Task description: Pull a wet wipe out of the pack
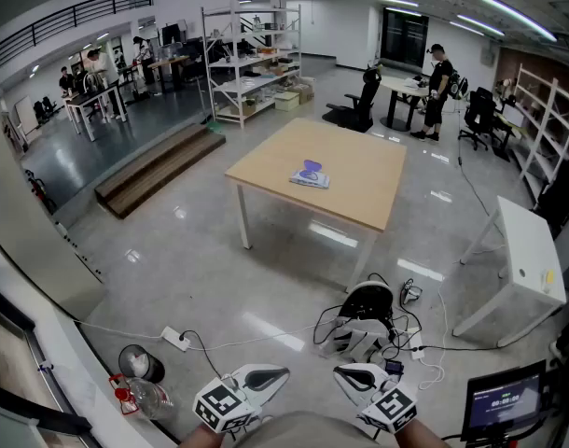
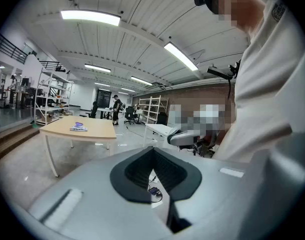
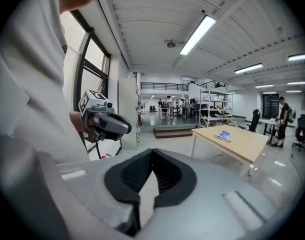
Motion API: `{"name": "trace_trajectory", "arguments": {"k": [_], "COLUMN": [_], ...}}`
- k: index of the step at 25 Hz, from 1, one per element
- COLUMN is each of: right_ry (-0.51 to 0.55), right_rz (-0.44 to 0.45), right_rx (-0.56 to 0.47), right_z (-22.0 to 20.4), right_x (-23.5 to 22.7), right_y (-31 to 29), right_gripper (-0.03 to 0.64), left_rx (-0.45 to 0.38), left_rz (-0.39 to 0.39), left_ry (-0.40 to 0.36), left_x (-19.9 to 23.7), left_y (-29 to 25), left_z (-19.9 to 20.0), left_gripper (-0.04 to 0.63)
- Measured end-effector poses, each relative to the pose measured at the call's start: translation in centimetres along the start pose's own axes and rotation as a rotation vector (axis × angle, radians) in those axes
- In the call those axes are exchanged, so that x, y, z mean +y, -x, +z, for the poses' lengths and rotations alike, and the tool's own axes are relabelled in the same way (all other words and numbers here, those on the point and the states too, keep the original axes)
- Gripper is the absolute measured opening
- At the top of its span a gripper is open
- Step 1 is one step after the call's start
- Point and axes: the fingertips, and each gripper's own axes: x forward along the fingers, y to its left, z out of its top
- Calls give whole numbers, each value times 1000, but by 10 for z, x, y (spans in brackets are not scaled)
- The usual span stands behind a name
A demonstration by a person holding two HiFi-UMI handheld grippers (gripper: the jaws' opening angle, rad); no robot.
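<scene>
The wet wipe pack (image 1: 310, 175), flat with a purple top, lies on a light wooden table (image 1: 359, 171) several steps ahead of me. It also shows small in the left gripper view as the pack (image 2: 78, 128) and in the right gripper view as the pack (image 3: 224, 135). Both grippers are held low against the person's body, far from the table. The left gripper (image 1: 258, 381) and the right gripper (image 1: 357, 379) each have their jaws together with nothing between them. The shut tips appear as the left gripper (image 2: 153, 151) and the right gripper (image 3: 152, 151).
Cables and a black-and-white device (image 1: 368, 317) lie on the glossy floor between me and the table, with a power strip (image 1: 175, 339) to the left. A white desk (image 1: 527, 250) stands at right, a monitor (image 1: 504, 404) at bottom right. Wooden steps (image 1: 159, 166), shelving (image 1: 256, 54) and people (image 1: 438, 87) are behind.
</scene>
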Motion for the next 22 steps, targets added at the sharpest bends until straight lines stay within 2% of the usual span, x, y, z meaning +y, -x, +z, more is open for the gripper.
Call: {"name": "trace_trajectory", "arguments": {"k": [7, 15, 22], "right_ry": [18, -13, -31], "right_rz": [-5, -6, -2], "right_rx": [-2, 5, 11], "right_z": [7, 1, 12], "right_x": [5, 29, 40], "right_y": [-12, -41, -55], "right_gripper": [2, 2, 2], "left_rx": [-10, -7, 4], "left_rz": [7, 2, -11], "left_ry": [-3, 14, 26], "left_x": [12, 28, 39], "left_y": [13, 40, 53], "left_z": [-1, -23, -20], "left_gripper": [5, 5, 5]}}
